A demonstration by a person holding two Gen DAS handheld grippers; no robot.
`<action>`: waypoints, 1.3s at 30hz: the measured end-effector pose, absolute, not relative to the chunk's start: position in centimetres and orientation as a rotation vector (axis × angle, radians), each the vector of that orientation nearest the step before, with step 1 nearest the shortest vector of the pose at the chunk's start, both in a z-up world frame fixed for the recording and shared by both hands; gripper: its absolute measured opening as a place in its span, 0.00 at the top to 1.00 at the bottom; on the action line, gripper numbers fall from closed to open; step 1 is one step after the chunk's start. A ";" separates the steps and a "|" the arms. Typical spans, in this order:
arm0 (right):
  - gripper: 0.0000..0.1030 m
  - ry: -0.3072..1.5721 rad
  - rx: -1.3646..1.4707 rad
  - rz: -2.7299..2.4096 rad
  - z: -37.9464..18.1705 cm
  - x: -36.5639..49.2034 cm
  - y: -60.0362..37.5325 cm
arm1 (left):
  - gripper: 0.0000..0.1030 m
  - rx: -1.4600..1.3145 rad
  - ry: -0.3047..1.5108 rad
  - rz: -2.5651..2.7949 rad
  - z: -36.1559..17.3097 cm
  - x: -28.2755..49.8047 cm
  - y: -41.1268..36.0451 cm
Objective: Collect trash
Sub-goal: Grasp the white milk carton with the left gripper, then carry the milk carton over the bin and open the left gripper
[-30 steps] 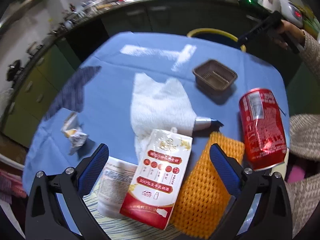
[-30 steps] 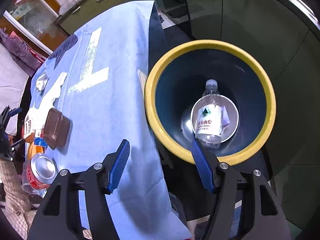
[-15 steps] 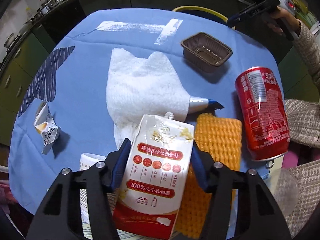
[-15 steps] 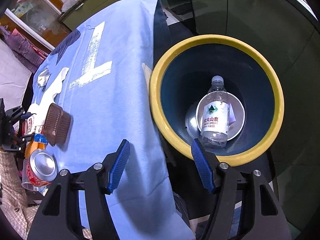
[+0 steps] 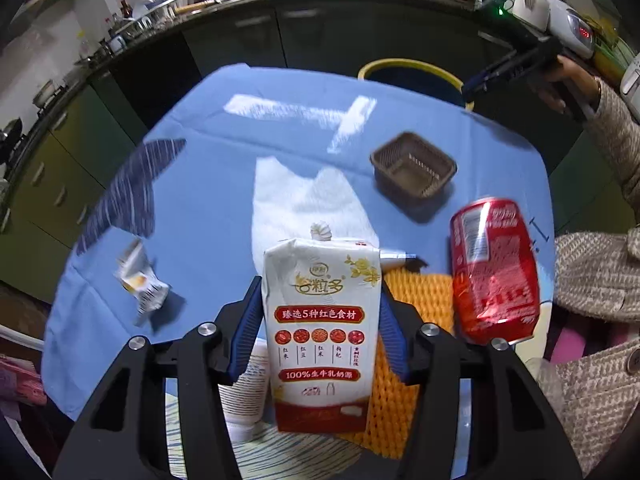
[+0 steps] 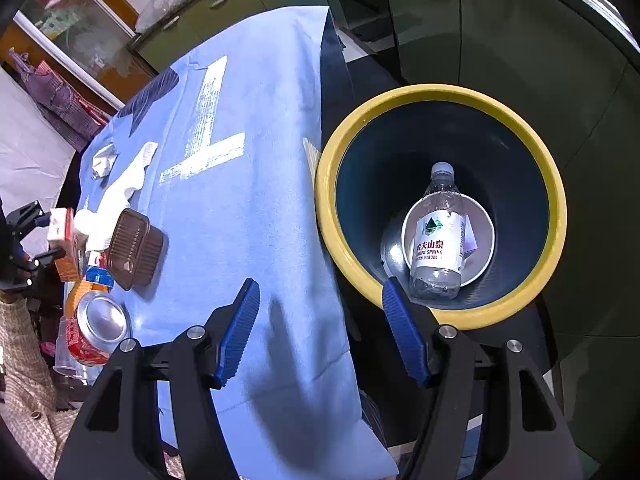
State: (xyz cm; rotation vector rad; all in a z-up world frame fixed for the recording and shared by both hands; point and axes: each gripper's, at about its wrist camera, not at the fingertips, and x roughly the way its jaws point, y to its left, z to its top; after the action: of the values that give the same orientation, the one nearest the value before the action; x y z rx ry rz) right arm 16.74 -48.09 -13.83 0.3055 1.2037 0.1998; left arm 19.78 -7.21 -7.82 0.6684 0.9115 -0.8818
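Milk carton (image 5: 322, 332), a light, probably empty paperboard box that would dent under hard pressure, gripped across its broad printed sides near mid-height by the left tool (image 5: 320, 320), whose jaws are closing on it just above the table (image 5: 224, 184). Right tool (image 6: 320, 328), half-open and empty, hangs beside the yellow-rimmed bin (image 6: 440, 312), which holds a bottle (image 6: 436, 240) in a bowl (image 6: 480, 248).

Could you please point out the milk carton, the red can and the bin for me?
milk carton (image 5: 322, 320): left wrist view, front label.
red can (image 5: 494, 268): left wrist view, side wall.
bin (image 6: 558, 200): right wrist view, yellow rim.
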 end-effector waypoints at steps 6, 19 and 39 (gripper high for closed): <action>0.38 1.185 0.336 0.206 -14.1 15.8 -49.2 | 0.50 0.674 0.886 -0.865 -6.4 19.5 -8.2; 0.38 1.026 0.441 0.167 -11.7 10.9 -54.5 | 0.50 0.621 0.872 -0.918 -0.5 20.2 -17.6; 0.38 0.931 0.637 0.035 -15.3 -0.2 -64.5 | 0.50 0.656 1.084 -0.941 -11.8 26.6 -50.8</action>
State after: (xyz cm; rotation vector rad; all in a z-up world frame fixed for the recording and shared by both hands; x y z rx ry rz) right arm -0.18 -64.47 -15.29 0.6366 0.9311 0.0355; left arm 26.57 -50.83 -11.85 0.6555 1.0839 -0.9411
